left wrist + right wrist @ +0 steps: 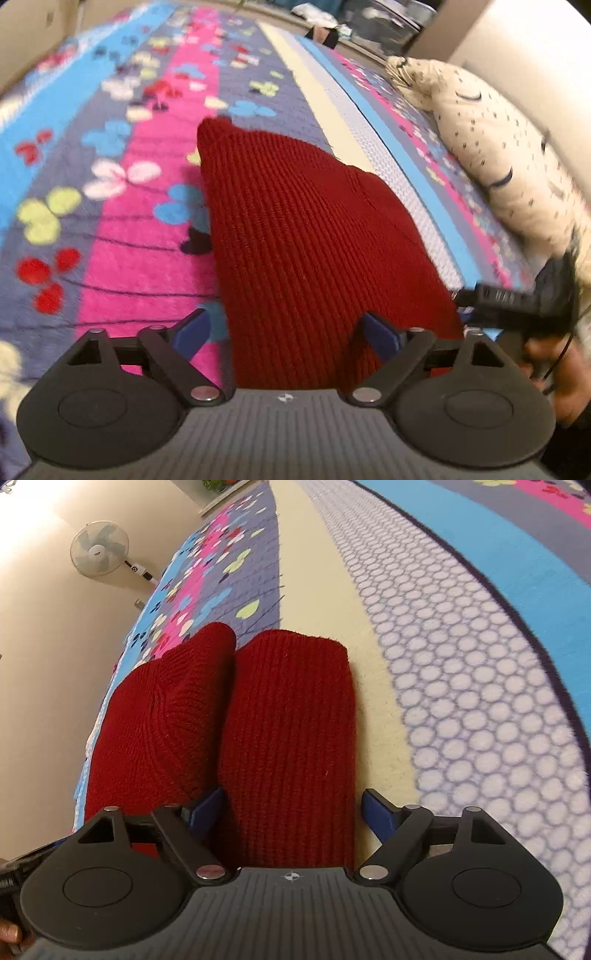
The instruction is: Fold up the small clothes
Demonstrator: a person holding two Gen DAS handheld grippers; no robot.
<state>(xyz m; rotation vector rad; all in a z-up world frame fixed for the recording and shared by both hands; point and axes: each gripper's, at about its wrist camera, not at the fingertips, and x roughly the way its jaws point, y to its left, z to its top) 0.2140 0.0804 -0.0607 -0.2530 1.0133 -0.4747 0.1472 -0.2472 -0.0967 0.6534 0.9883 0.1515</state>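
A dark red ribbed knit garment (295, 236) lies on a colourful flowered blanket (122, 206). My left gripper (286, 332) is open, its blue pads on either side of the garment's near end. In the right wrist view the same red knit (291, 731) shows as two lobes side by side, with a fold or gap between them. My right gripper (293, 808) is open and straddles the right lobe at its near end. The right gripper's black body (517, 299) shows at the right edge of the left wrist view.
A cream seal-shaped plush pillow (491, 147) lies along the blanket's right side by a wall. A white standing fan (99, 548) stands by the wall past the bed's left edge. Clutter (325, 22) sits beyond the far end.
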